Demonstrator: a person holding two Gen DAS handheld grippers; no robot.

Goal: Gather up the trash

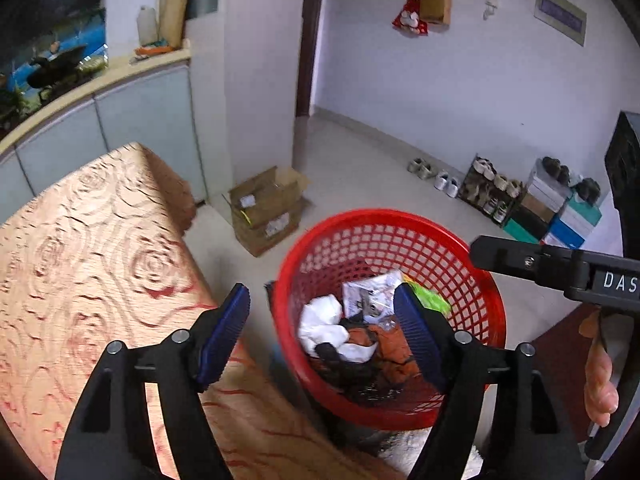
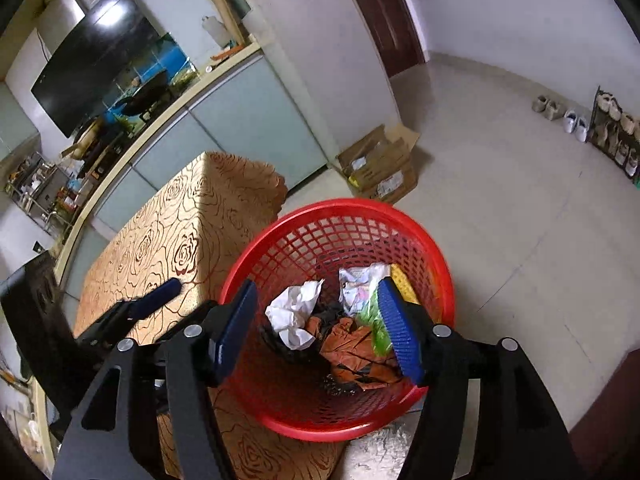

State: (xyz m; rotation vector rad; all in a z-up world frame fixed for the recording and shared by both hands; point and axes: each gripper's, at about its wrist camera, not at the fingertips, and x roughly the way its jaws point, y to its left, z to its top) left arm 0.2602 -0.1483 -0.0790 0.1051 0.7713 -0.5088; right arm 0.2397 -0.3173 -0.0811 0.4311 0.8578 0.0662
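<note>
A: Nearest first. Left gripper [image 1: 322,334], blue pads spread wide, nothing between them. It hangs over the gap between the table edge and the basket.

B: Right gripper [image 2: 318,328], same, jaws apart and empty, pointing down into the red basket [image 2: 348,210].

A: Basket stands on the floor, touching or just beside the table with the gold rose-pattern cloth [image 1: 92,264]. Cannot tell which.

B: Trash is inside the basket: crumpled white paper [image 2: 294,314], orange wrapper [image 2: 348,340], a printed white packet [image 2: 360,282], a green piece [image 2: 374,316], something yellow [image 2: 402,280] against the far wall. Dark stuff at the bottom, too murky to name.

A: From the left camera the right tool's black body comes in from the right edge, a person's fingers [image 1: 598,376] on its grip.

B: Farther out: open cardboard boxes [image 2: 380,168] on the floor by the pale cabinet [image 1: 108,124].

A: Far wall: shoe rack [image 1: 490,190], loose shoes beside it, stacked shoeboxes [image 1: 556,210]. A paper bag [image 1: 436,2] hangs on the wall.

B: Fish tank [image 2: 148,80] on the cabinet counter, dark screen above it.
</note>
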